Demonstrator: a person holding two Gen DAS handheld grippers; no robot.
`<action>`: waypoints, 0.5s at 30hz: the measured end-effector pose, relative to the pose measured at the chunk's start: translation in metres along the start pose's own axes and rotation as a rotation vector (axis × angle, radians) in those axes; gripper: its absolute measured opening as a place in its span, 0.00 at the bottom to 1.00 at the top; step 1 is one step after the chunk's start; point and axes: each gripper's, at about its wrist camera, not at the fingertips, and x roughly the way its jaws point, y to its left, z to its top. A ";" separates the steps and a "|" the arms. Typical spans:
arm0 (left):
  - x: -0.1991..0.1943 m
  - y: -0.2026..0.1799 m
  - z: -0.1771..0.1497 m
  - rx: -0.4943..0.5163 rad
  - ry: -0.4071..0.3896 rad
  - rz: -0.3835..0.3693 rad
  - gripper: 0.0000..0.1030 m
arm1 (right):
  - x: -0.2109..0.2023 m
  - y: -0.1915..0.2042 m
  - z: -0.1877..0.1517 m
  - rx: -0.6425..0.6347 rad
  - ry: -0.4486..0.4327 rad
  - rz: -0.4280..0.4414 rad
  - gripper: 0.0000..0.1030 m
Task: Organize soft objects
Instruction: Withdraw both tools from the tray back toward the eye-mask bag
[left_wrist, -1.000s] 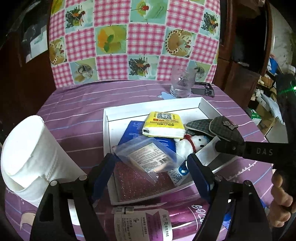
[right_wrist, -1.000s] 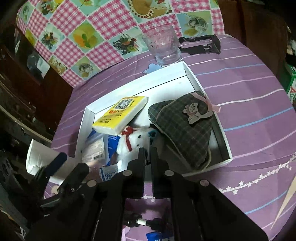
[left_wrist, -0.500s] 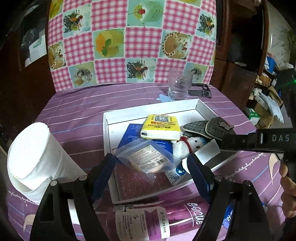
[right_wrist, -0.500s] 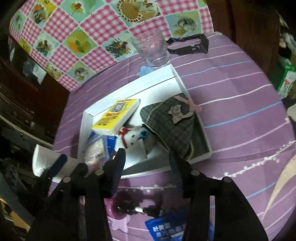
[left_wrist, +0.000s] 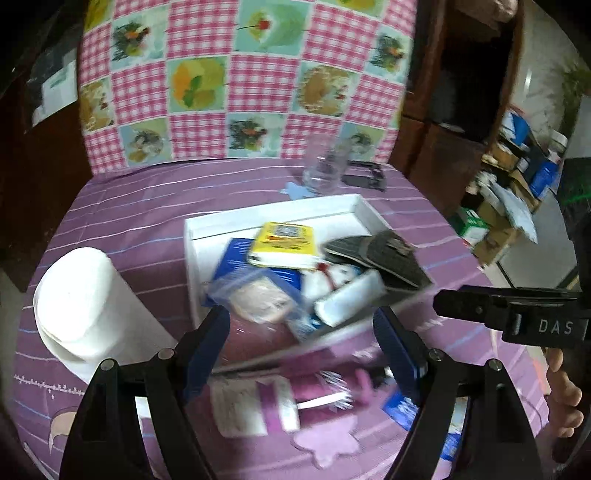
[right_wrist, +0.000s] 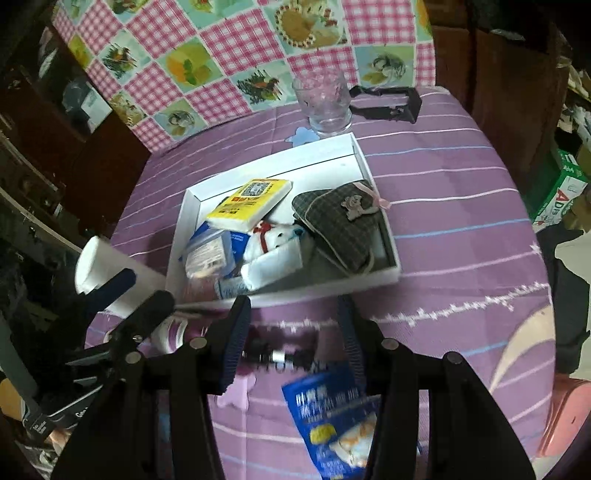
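Observation:
A white tray (right_wrist: 277, 162) (left_wrist: 273, 216) holds a yellow tissue pack (right_wrist: 251, 201) (left_wrist: 284, 245), a white plush bear (right_wrist: 275, 236) with a red ribbon, a grey plaid pouch (right_wrist: 343, 221) (left_wrist: 391, 254), a clear zip bag (right_wrist: 207, 254) (left_wrist: 258, 299) and a white pack (right_wrist: 275, 264). My right gripper (right_wrist: 293, 304) hangs open over the tablecloth just in front of the tray, with nothing between its fingers. My left gripper (left_wrist: 301, 317) is open and empty above the tray's near left corner. A blue packet (right_wrist: 332, 417) lies on the cloth under the right gripper.
A white paper roll (left_wrist: 81, 306) stands left of the tray. A pink bottle (left_wrist: 266, 402) lies in front of it. Behind the tray are a drinking glass (right_wrist: 325, 107) and a black clamp (right_wrist: 388, 103). A chequered cloth (left_wrist: 240, 74) backs the table; boxes crowd the floor at right.
My right gripper went from shut at the white pack beside the bear to open, then drew back and up from the tray. My left gripper also rose and pulled back, still open.

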 end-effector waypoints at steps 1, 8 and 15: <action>-0.003 -0.010 -0.002 0.025 0.002 -0.019 0.78 | -0.008 -0.002 -0.007 -0.016 -0.007 -0.004 0.49; -0.007 -0.066 -0.022 0.182 0.000 -0.089 0.78 | -0.036 -0.036 -0.066 -0.096 0.002 -0.118 0.49; 0.003 -0.105 -0.048 0.322 0.023 -0.166 0.78 | -0.051 -0.073 -0.120 -0.049 -0.073 -0.089 0.49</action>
